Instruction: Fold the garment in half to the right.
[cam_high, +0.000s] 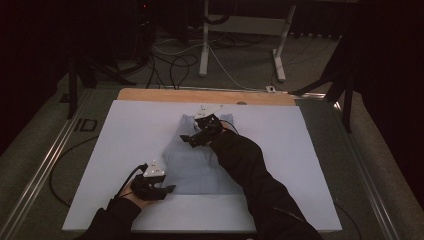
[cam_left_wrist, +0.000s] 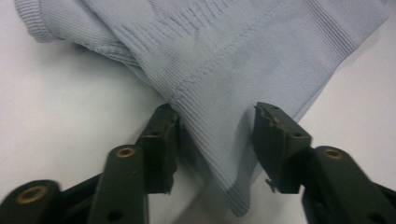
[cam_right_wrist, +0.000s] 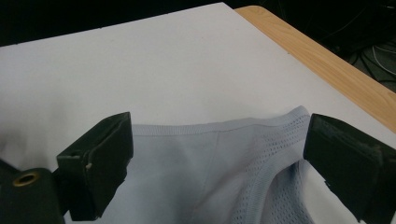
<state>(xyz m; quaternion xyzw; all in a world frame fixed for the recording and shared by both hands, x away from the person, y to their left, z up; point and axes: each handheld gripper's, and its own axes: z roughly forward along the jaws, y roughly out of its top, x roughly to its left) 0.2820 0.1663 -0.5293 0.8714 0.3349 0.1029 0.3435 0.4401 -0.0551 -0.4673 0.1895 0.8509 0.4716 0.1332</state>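
Note:
A light blue ribbed tank top (cam_high: 195, 167) lies flat in the middle of a white board (cam_high: 120, 145). My left gripper (cam_high: 169, 189) is at its near left hem corner. In the left gripper view the jaws (cam_left_wrist: 215, 135) stand on either side of that corner of the tank top (cam_left_wrist: 224, 51); the cloth lies flat between them, not pinched. My right gripper (cam_high: 189, 139) hovers over the garment's far end. In the right gripper view it (cam_right_wrist: 219, 154) is wide open above the neckline and a mesh strap of the tank top (cam_right_wrist: 187, 163), with nothing gripped.
The board rests on a wooden table whose edge (cam_high: 200, 95) shows at the far side, also the table edge (cam_right_wrist: 327, 60) in the right gripper view. Beyond it are white desk legs (cam_high: 204, 45) and floor cables (cam_high: 170, 65). A metal rail (cam_high: 45, 165) runs along the left.

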